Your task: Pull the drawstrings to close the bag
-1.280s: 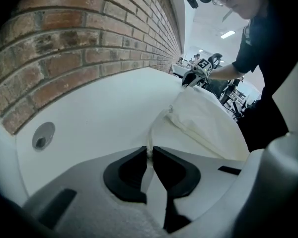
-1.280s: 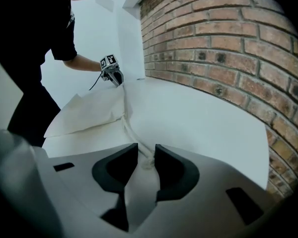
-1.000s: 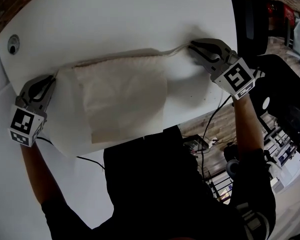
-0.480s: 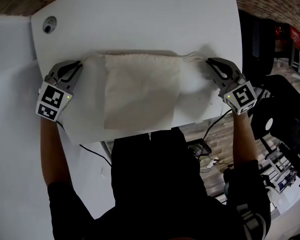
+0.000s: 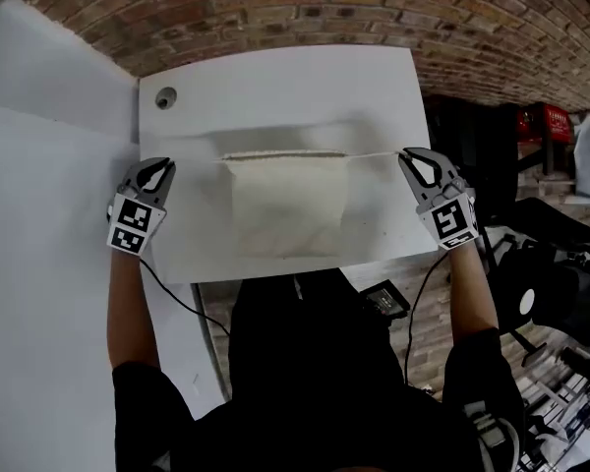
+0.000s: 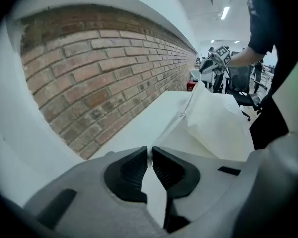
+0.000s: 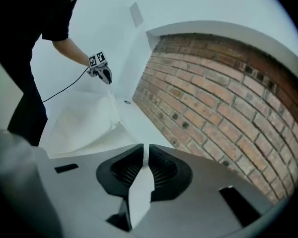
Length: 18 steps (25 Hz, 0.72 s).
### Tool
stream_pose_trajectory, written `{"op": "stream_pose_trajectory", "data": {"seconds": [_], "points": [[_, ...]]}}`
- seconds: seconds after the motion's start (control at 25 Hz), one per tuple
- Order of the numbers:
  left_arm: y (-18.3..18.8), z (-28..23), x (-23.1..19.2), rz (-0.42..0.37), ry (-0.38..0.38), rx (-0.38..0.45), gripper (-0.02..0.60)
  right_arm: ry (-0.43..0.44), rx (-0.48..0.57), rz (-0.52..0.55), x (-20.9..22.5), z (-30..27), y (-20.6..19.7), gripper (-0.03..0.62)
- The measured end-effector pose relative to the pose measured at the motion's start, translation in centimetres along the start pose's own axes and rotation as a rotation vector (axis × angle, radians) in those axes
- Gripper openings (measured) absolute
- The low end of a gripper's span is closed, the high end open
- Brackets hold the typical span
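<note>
A cream cloth drawstring bag (image 5: 287,205) hangs between my two grippers in front of the white table (image 5: 275,87). Its mouth is gathered along the top, and a thin drawstring (image 5: 374,153) runs taut from each side. My left gripper (image 5: 159,169) is shut on the left drawstring (image 6: 171,125), which passes between its tips (image 6: 150,150). My right gripper (image 5: 411,157) is shut on the right drawstring, pinched at its tips (image 7: 146,150). The bag (image 6: 216,123) shows in the left gripper view with the right gripper (image 6: 221,56) beyond it. In the right gripper view the bag (image 7: 84,125) leads to the left gripper (image 7: 102,72).
A brick wall (image 5: 305,13) runs behind the table. A round cable hole (image 5: 165,96) sits at the table's far left corner. A white panel (image 5: 39,214) lies to the left. Dark chairs and equipment (image 5: 560,283) stand to the right. A cable (image 5: 177,298) trails from the left gripper.
Both grippers have risen, holding the drawstrings, and the bag has come up off the table. The bag's mouth is more gathered and more string shows at each side.
</note>
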State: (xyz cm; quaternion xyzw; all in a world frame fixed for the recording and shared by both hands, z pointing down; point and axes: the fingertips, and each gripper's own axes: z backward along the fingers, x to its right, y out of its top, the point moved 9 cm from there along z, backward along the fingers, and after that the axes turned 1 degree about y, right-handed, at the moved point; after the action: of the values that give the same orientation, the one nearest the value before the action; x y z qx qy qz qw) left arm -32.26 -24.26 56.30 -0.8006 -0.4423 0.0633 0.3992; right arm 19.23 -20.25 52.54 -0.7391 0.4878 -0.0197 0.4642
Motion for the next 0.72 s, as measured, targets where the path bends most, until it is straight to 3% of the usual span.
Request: {"op": "stream_pose_trajectory", "data": {"seconds": [0.28, 0.56, 0.72], "points": [[6.4, 7.3, -0.6, -0.104, 0.153, 0.093, 0.044, -0.167, 0.118, 0.108, 5.2, 5.2, 6.2, 0.040], [13.6, 13.4, -2.2, -0.201, 0.277, 0.183, 0.044, -0.241, 0.282, 0.028, 10.3, 10.2, 9.8, 0.040], [18.1, 16.7, -2.7, -0.269, 0.361, 0.234, 0.044, -0.309, 0.329, 0.090, 13.1, 13.1, 11.9, 0.040]]}}
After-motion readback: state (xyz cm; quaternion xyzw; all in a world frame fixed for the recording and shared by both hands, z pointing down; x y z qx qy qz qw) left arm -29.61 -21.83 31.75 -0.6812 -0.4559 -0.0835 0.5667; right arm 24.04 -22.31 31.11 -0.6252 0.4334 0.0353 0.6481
